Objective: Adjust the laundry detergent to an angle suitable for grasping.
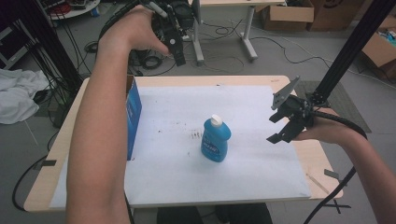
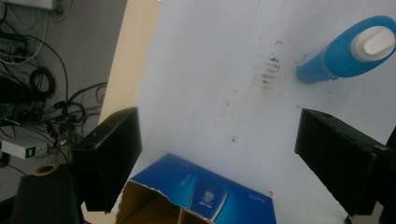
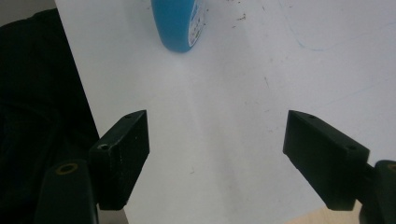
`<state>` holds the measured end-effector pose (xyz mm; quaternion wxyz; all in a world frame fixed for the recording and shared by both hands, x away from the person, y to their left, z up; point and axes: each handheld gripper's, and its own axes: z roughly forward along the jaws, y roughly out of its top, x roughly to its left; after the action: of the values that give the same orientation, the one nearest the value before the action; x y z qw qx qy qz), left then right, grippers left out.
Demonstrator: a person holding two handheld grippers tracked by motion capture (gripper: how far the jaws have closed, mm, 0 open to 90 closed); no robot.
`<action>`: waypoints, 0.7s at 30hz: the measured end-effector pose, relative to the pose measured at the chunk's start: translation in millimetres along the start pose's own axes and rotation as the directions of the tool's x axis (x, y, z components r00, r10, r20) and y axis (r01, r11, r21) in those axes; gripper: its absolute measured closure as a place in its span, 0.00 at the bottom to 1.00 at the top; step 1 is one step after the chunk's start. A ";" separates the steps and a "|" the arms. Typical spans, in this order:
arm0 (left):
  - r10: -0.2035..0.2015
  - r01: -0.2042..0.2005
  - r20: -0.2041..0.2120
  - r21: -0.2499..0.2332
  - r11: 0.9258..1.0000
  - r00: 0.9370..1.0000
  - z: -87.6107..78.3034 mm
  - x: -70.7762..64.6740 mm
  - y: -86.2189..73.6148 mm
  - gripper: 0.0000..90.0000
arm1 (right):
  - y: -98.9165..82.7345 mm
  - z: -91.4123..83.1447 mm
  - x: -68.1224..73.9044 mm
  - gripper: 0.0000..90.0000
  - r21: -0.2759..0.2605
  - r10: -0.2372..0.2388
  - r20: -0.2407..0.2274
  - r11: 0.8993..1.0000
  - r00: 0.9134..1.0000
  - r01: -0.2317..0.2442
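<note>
Tabletop (image 1: pixel 299 161) of pale wood fills the middle of the high view, its corners rounded, and a big white sheet (image 1: pixel 252 172) covers most of it, smooth but flecked with small dark smudges near the centre. At the sheet's left edge, partly behind my left forearm, stands a blue cardboard box (image 1: pixel 134 116); the left gripper view looks down into its torn open top, brown inside, glossy blue outside with a printed label. Smaller, a blue plastic bottle (image 1: pixel 215 140) with a white cap stands upright at the centre of the high view, rounded and narrowing toward the cap.

My left gripper (image 1: pixel 177 49) is raised at the upper middle of the high view, beyond the tabletop's far edge, well apart from the bottle. In its own view the two blocky matt black jaws stand wide apart with nothing between them; the bottle sits in the upper right corner, the box at the bottom centre between the jaws but far below them.

My right gripper (image 1: pixel 279 127) hovers at the right of the high view, near the bottle's right side but not touching it. Its jaws are spread and empty; in its own view the bottle's base shows at the top, left of centre, over plain white sheet.
</note>
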<state>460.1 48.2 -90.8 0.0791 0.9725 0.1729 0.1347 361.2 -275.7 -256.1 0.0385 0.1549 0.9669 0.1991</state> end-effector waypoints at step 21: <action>0.014 -0.014 0.001 0.014 1.000 1.000 0.8 -4.3 1.0 0.17 | 0.3 0.5 -2.1 0.22 -0.040 0.006 0.009 0.999 1.000 -0.006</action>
<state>456.7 45.6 -92.4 0.0714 0.9742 0.1670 0.1336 363.3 -275.9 -256.5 0.0455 0.1579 0.9621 0.2178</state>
